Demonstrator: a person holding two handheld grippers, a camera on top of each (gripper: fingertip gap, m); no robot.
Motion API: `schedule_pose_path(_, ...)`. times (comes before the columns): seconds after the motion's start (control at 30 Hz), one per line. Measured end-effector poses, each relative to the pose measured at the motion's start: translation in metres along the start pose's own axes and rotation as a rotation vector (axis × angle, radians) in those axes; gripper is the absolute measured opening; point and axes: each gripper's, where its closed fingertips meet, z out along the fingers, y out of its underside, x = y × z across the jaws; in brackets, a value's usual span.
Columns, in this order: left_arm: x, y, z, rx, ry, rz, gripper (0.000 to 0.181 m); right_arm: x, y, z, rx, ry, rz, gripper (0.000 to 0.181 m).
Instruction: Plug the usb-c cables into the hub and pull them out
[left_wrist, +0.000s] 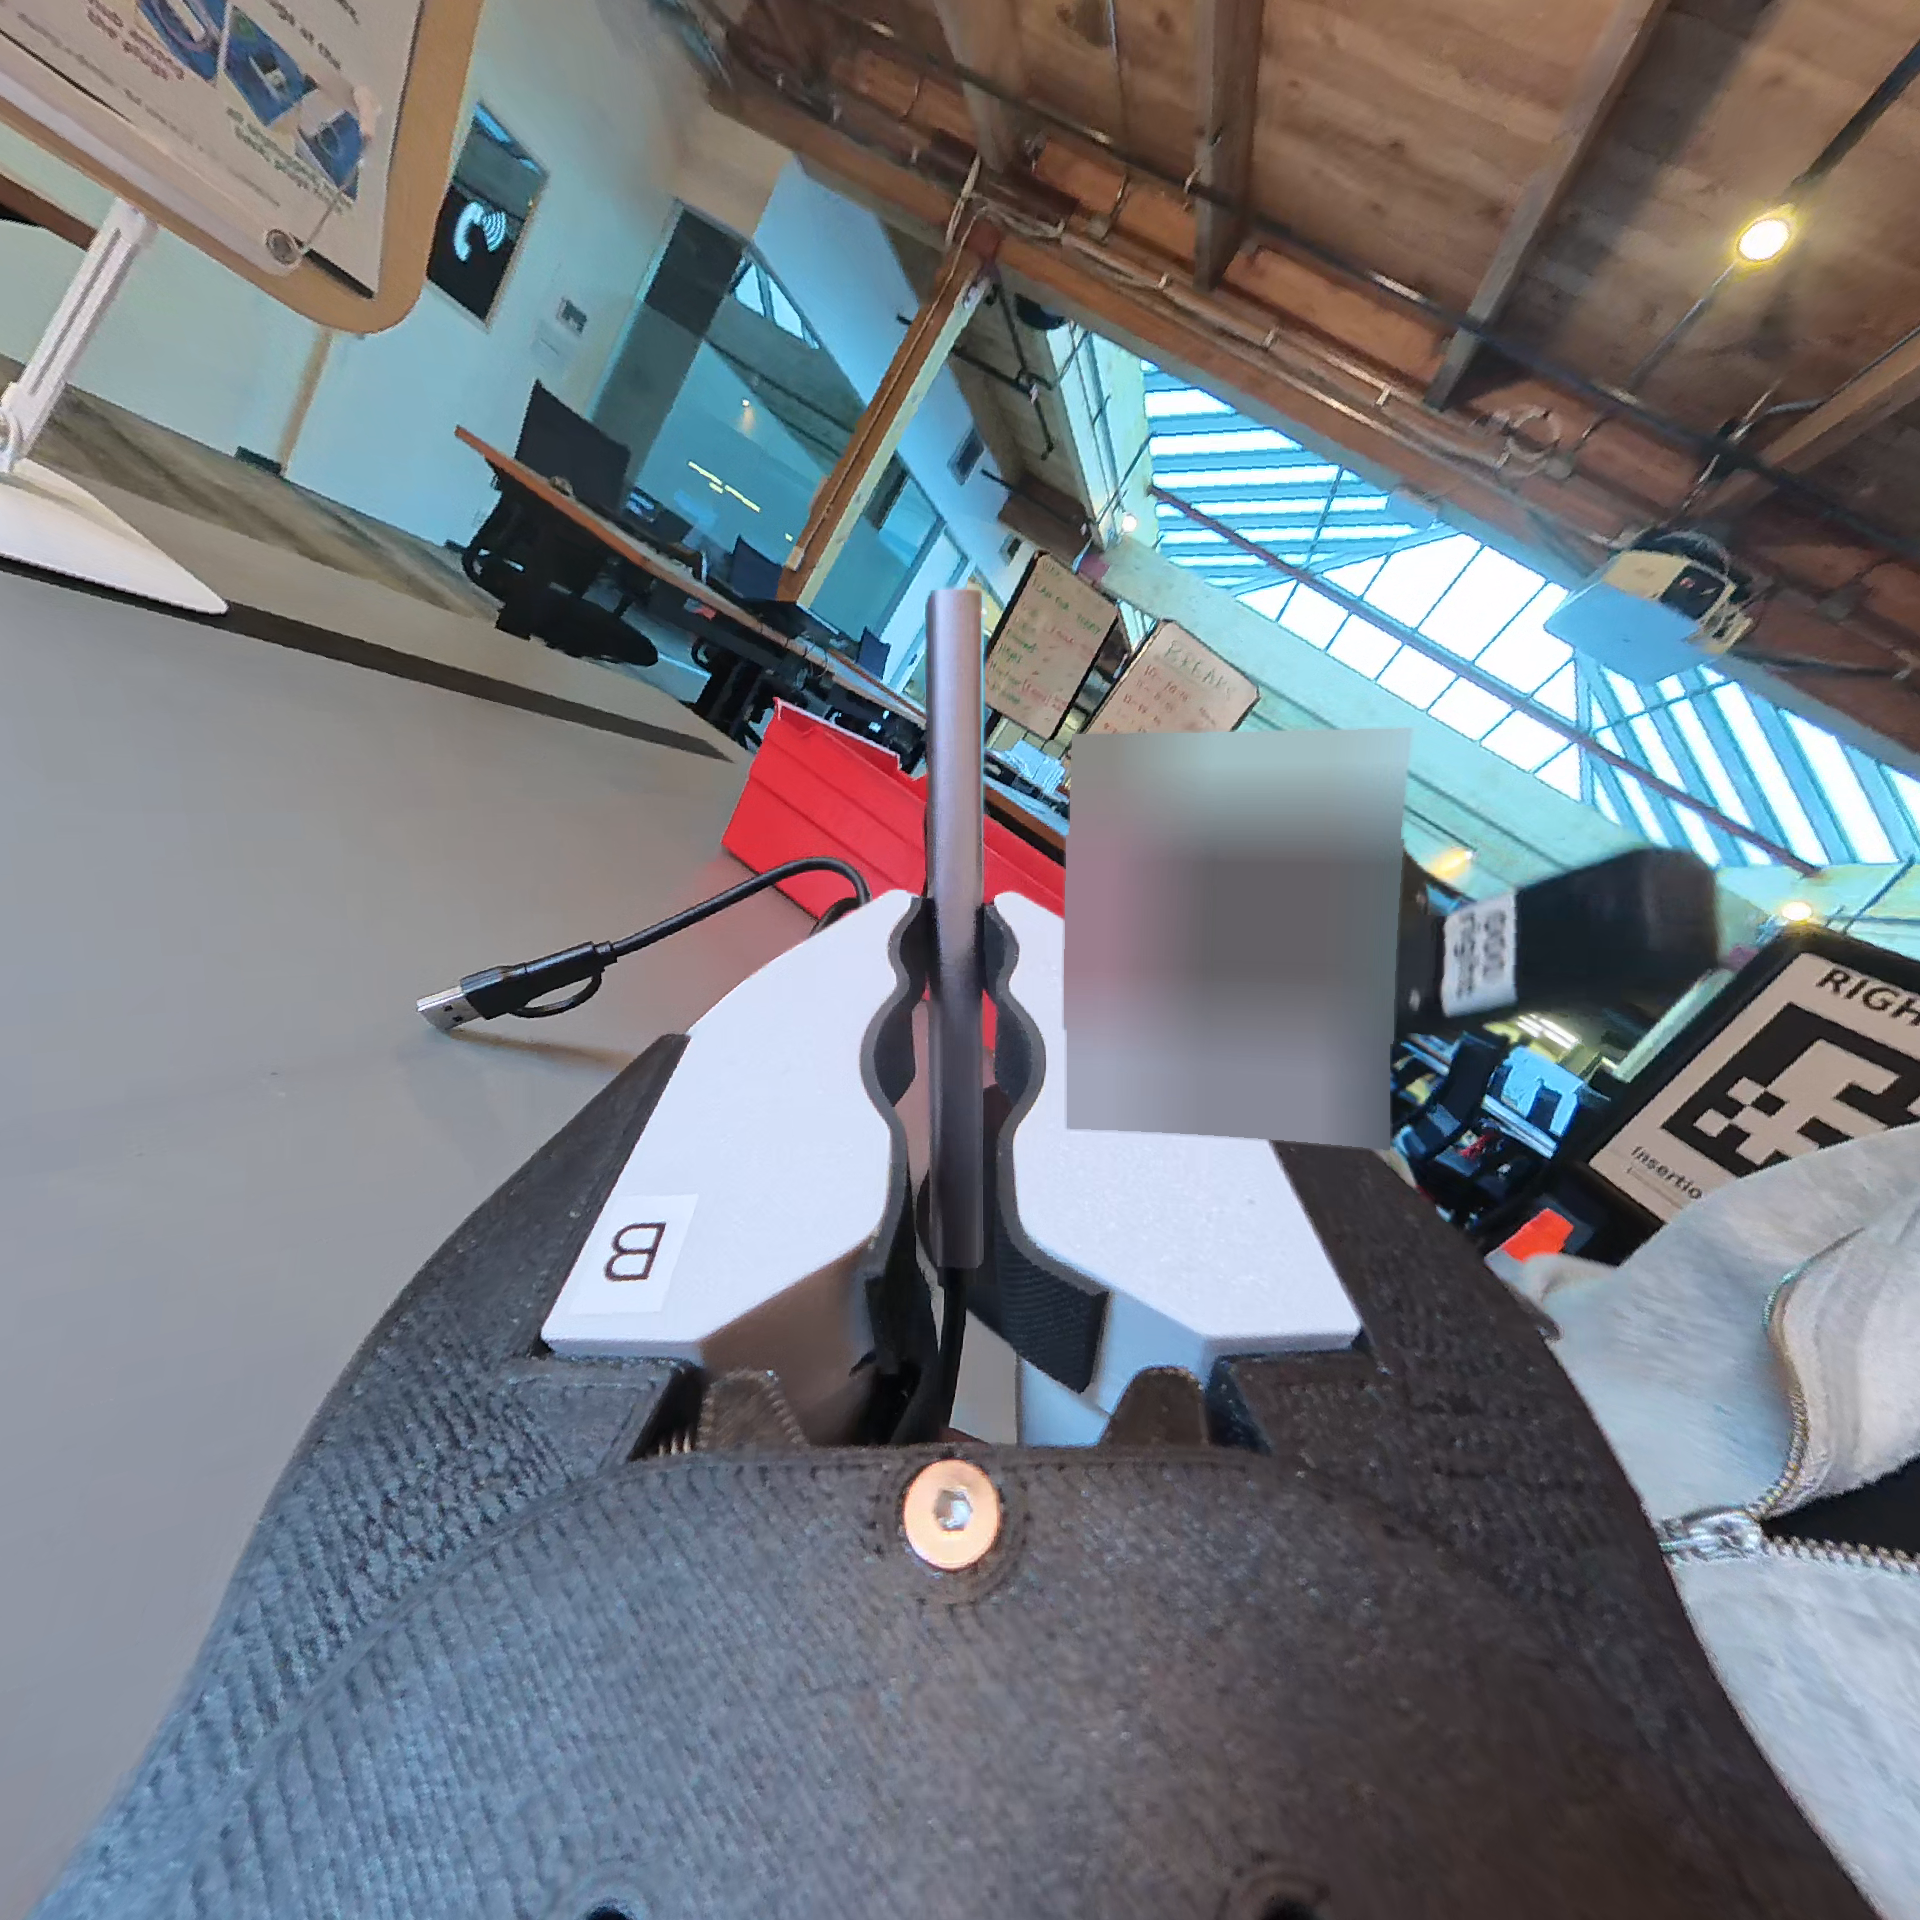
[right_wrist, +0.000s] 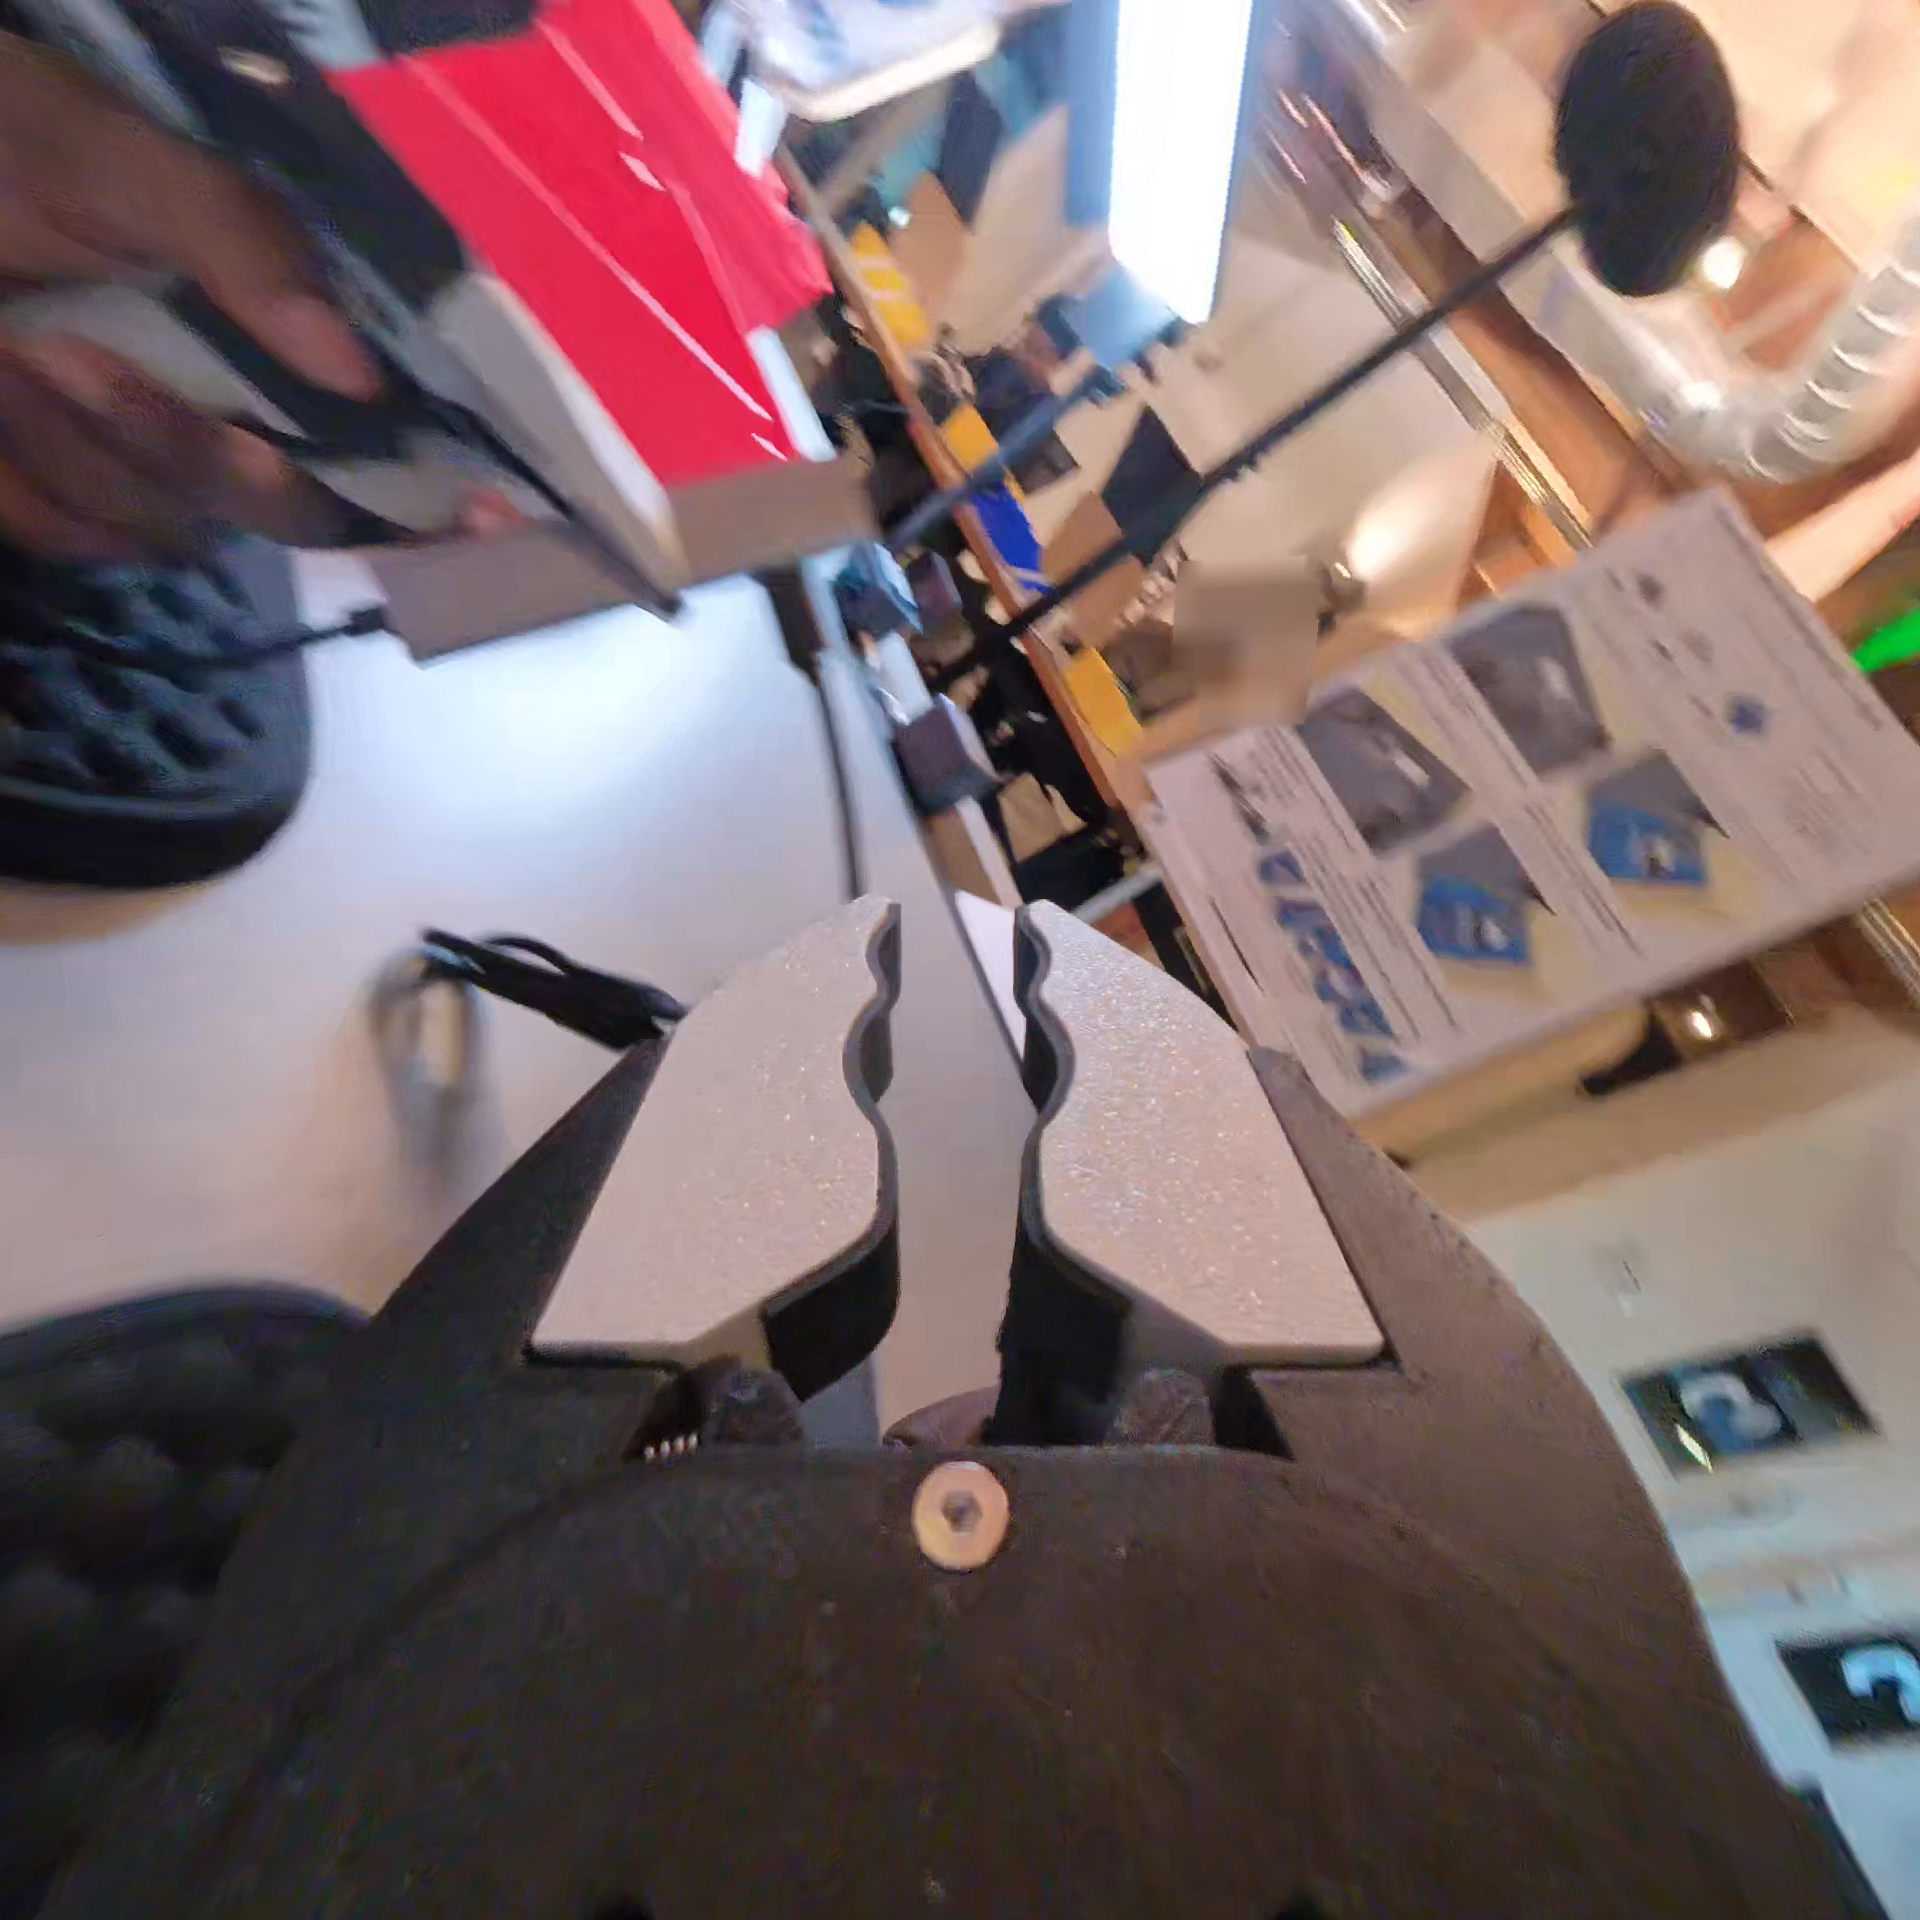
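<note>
left tool grips hub | slim grey, edge-on, upright

bare grey table ahead, cable lying across, red bin behind

Each view is taken along its own claw, low over the grey table, tilted. A red bin beyond the fingertips is shared by both.

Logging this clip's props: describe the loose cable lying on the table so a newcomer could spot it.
In the left wrist view, start at the red bin on the grey table. A black cable runs from it toward the camera, left of the left gripper. Its silver USB-A plug sets it apart from the clamped grey hub.
</note>
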Motion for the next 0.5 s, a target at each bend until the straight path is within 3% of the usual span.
schedule_pose_path(0.07, 0.0, 0.001, 0.0, -0.007, -0.002, 0.002, 0.009, -0.027, -0.012, 0.025, 0.03, -0.049, -0.048, 0.024)
schedule_pose_path(0.2, 0.001, 0.004, 0.002, -0.028, 0.001, 0.015, 0.009, -0.041, -0.026, 0.055, 0.063, -0.049, -0.103, 0.028)
schedule_pose_path(0.33, 0.005, 0.009, 0.004, -0.064, 0.011, 0.036, 0.009, -0.043, -0.031, 0.065, 0.06, -0.065, -0.156, 0.027)
schedule_pose_path(0.4, 0.007, 0.011, 0.005, -0.078, 0.021, 0.046, 0.009, -0.041, -0.026, 0.068, 0.034, -0.06, -0.183, 0.015)
schedule_pose_path(0.5, 0.008, 0.014, 0.006, -0.097, 0.027, 0.05, 0.009, -0.043, -0.024, 0.066, 0.027, -0.078, -0.225, 0.012)
